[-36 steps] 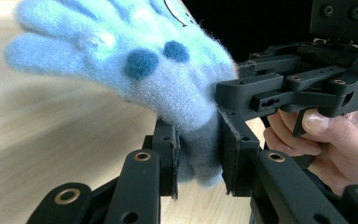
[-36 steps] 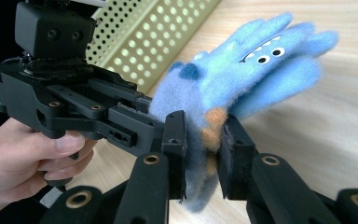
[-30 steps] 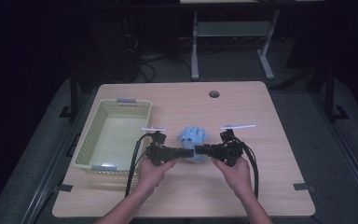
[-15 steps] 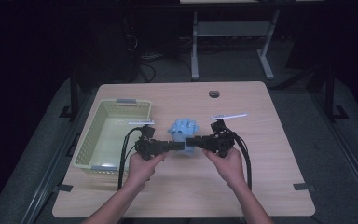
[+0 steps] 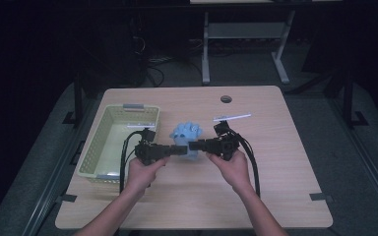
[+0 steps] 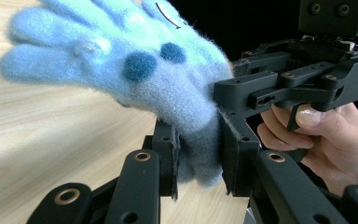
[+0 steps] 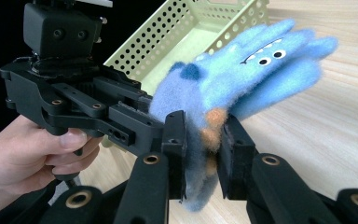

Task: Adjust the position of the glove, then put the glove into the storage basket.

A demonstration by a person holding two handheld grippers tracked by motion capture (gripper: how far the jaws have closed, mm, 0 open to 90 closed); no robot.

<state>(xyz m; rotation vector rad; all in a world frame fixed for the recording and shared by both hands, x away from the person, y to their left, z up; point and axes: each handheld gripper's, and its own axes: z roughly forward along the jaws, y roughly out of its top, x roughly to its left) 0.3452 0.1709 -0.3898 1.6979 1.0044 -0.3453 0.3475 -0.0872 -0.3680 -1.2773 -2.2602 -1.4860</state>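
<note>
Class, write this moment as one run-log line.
left gripper: shut on blue monster glove | right gripper: shut on same glove | glove: beside green basket

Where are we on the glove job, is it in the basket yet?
Done: both grippers are shut on the blue fuzzy glove, left gripper and right gripper pinching its cuff. In hand: the glove is held beside the basket. Left: probably placing it inside; it isn't in yet.
</note>
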